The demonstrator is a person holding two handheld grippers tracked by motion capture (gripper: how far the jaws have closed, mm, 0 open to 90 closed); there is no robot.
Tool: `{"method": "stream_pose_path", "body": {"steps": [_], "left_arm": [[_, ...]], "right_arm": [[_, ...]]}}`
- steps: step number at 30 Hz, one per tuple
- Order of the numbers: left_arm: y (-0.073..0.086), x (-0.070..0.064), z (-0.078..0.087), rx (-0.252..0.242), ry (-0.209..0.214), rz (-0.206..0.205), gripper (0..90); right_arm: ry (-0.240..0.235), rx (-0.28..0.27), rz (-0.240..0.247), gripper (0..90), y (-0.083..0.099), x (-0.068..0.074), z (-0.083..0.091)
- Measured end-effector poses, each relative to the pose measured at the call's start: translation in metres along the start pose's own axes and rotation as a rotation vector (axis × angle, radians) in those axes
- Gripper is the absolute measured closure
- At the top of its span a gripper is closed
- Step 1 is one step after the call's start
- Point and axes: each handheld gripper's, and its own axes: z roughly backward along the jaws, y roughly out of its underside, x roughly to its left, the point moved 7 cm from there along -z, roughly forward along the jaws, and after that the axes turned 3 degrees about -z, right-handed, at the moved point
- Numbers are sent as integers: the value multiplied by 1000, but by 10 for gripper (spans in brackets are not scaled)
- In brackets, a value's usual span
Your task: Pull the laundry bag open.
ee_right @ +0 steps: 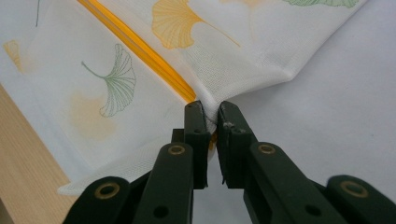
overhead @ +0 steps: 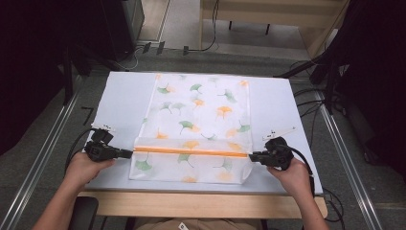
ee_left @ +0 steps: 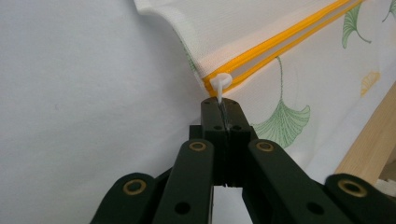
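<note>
From above, the mesh bag (overhead: 196,129) with its ginkgo-leaf print lies flat on the white desk (overhead: 122,96), and I take its orange zipper (overhead: 191,151) as my landmark: the zipper runs across the bag's near part, parallel to the desk's front edge. My left tool (overhead: 128,154) sits at the zipper's left end and my right tool (overhead: 252,155) at its right end, each in one of my hands.

In the left gripper view, my left tool (ee_left: 221,108) has its jaws pressed together on the white zipper pull (ee_left: 219,85), which sits right at the end of the zipper (ee_left: 280,44) (the bag's corner lifts a little just behind it).

In the right gripper view, my right tool (ee_right: 211,113) is clamped on the bag fabric (ee_right: 233,70) where the zipper (ee_right: 140,51) ends; the cloth bunches and rises between the jaws, with the desk's wooden edge (ee_right: 23,163) off to the zipper's far side
</note>
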Motion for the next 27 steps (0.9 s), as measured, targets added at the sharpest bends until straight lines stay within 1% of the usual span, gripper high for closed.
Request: {"method": "stream_pose_path", "body": {"steps": [3, 7, 8, 10, 11, 12, 15, 27], "left_arm": [[0, 0, 0, 3, 3, -4, 900], [0, -2, -1, 10, 9, -12, 900], [0, -5, -3, 13, 18, -16, 900], [0, -6, -4, 18, 21, -18, 900], [0, -8, -5, 26, 24, -29, 900], [0, -10, -6, 26, 29, -25, 900], [0, -10, -7, 29, 26, -26, 900], [0, -8, -10, 25, 19, -28, 900]], "right_arm": [[5, 2, 0, 850, 0, -2, -1], [11, 6, -12, 850, 1, -4, -2], [15, 6, -16, 849, 1, -7, -2], [20, 3, -24, 848, 1, -10, -2], [26, 2, -27, 847, 1, -12, -1], [28, 1, -34, 845, 2, -13, -1], [25, 0, -42, 841, 3, -15, -1], [14, 5, -49, 832, 5, -15, -3]]}}
